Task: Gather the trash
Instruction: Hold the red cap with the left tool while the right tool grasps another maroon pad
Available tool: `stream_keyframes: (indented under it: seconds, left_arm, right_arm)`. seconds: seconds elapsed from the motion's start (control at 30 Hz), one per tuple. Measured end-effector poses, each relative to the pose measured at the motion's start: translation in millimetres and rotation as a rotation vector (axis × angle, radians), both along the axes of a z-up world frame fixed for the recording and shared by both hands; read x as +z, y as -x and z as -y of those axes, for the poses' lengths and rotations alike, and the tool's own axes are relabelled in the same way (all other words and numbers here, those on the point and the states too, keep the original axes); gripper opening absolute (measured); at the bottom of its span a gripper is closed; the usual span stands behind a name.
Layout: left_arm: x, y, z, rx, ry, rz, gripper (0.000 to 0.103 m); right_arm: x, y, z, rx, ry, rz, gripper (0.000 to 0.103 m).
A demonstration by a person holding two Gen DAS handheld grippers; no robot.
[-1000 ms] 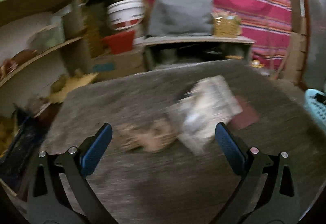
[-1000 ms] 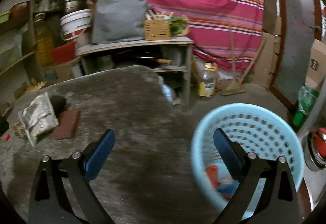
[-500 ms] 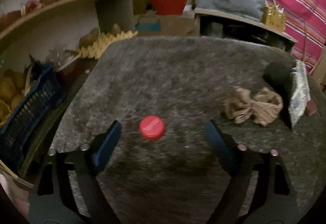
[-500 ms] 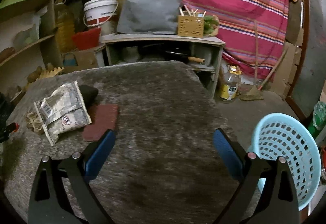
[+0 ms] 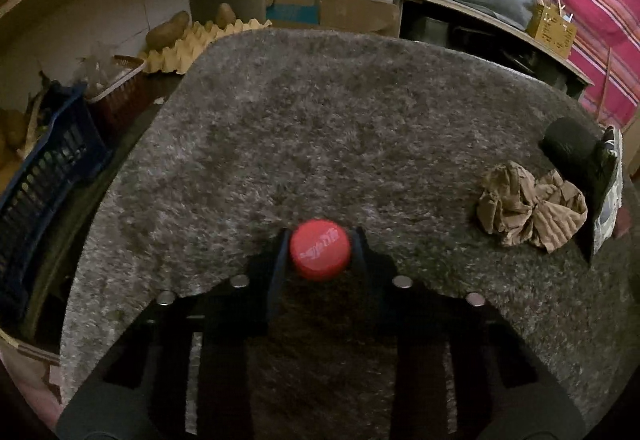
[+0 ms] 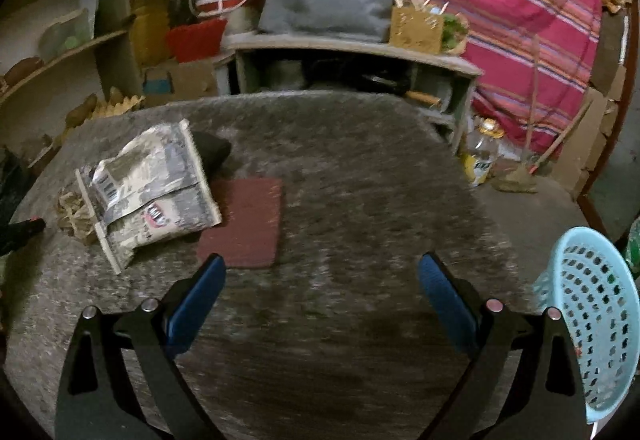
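Pinching red cap (image 5: 320, 249) in left tongs (image 5: 320, 240), crumpled paper (image 5: 530, 209) at three o'clock. Right tongs (image 6: 322, 272) spread wide over gray carpet (image 6: 360, 168), blue basket (image 6: 592, 324) at three o'clock.

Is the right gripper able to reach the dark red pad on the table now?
Probably yes: the right gripper is open and empty, the dark red pad lies just ahead of its left finger, and nothing stands between them.

Red plastic bottle cap (image 5: 320, 249) showing a smooth matt top, grey table cover (image 5: 360, 128) looking like rough fuzzy cloth, crumpled brown paper (image 5: 528, 207) lying creased and matt, printed wrapper (image 6: 148, 188) catching light glossily, pale blue basket (image 6: 592, 324) looking like perforated plastic.
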State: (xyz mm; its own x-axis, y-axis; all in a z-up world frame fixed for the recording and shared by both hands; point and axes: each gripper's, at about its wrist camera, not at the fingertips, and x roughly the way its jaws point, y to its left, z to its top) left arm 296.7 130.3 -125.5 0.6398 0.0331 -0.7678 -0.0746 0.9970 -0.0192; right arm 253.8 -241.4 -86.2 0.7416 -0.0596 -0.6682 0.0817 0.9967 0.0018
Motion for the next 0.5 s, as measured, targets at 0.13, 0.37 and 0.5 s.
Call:
stream_keyframes:
  seconds: [0.13,0.37,0.5]
  left_arm:
    - [2.4,1.4,2.1,-0.015,-0.009,0.013,0.029]
    - [24.5,15.3,4.4,-0.018,-0.053,0.085,0.029]
    - [36.9,19.2,6.1,-0.008,-0.042,0.122,0.029]
  right_arm:
    - [-8.9,-13.9,-17.9,0.031,0.003,-0.043,0.095]
    - [-16.3,-32.0,-40.7,0.048,0.016,-0.075,0.095]
    - [-24.4,-42.1,-50.3,0.051,0.044,-0.105,0.094]
